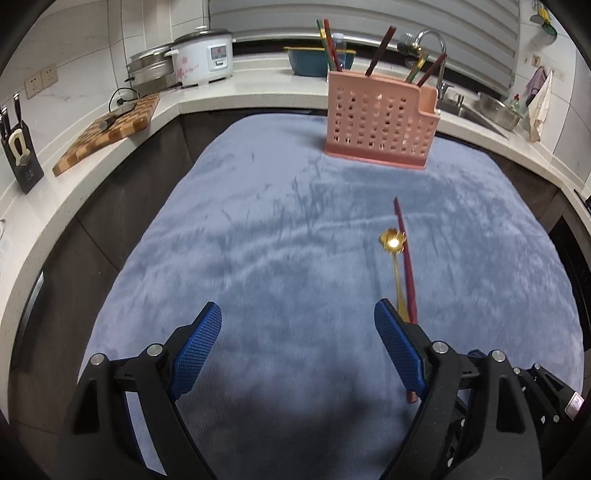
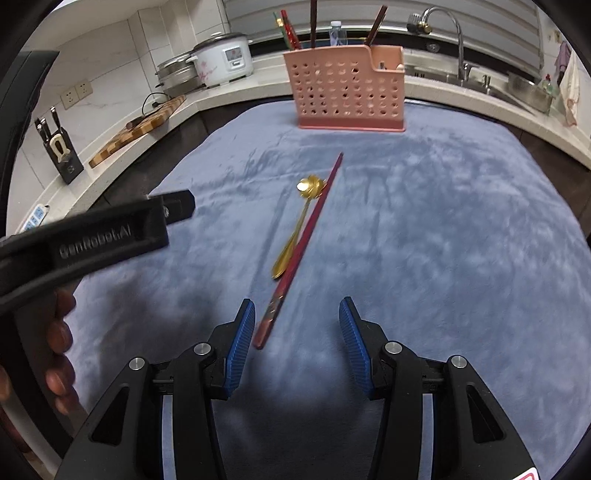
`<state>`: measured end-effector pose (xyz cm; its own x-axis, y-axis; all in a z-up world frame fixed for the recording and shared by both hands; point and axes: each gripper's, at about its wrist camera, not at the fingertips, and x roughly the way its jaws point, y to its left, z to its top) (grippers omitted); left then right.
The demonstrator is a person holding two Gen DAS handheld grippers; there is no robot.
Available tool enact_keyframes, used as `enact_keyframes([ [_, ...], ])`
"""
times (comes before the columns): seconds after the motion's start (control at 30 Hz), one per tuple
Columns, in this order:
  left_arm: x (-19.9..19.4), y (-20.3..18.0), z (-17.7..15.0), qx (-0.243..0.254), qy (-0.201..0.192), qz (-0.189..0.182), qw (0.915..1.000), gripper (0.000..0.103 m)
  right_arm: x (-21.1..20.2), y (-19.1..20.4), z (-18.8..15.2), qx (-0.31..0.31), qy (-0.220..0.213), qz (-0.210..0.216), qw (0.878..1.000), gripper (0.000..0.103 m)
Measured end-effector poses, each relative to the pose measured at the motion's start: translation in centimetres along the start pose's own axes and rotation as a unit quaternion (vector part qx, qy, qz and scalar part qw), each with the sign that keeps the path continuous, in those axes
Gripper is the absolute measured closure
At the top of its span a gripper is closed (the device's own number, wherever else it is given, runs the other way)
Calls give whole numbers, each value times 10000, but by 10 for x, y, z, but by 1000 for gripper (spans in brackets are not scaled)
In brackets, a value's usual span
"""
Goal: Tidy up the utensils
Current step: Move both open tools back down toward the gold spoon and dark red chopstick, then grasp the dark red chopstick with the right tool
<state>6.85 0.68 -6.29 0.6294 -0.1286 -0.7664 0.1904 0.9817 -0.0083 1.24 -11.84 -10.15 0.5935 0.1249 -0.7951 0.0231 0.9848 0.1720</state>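
Utensils outstanding: one red chopstick (image 2: 301,247) and one gold spoon (image 2: 295,229) with a flower-shaped end, lying touching side by side on the blue cloth (image 2: 443,221), presumably awaiting sorting. Pink perforated holder (image 2: 343,92): upright at the cloth's far edge, already stocked with chopsticks, likely their destination. Right gripper (image 2: 297,321): jaws partly open, empty, the chopstick's near end just inside its left pad. Left gripper (image 1: 297,325): jaws wide, empty, both utensils just outside its right pad. Room: kitchen, white counter (image 1: 258,92), rice cooker (image 1: 203,55), cutting board (image 1: 107,133), knife block (image 1: 20,155), sink tap (image 2: 443,29).
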Motion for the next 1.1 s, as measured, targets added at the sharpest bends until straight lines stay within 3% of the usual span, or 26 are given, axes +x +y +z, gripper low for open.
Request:
enact_keyframes([
  [0.63,12,9,-13,-50,227,272,9994,17,24,16,-9,-214,115,-141,9996,59],
  [1.0,18,6,-16,-9,306,258,9992,17,24,1,-9,-69,83,-189,9998,93],
  [1.1,19,5,-16,12,330,242,9992,17,25,-6,-9,57,101,-156,9998,96],
])
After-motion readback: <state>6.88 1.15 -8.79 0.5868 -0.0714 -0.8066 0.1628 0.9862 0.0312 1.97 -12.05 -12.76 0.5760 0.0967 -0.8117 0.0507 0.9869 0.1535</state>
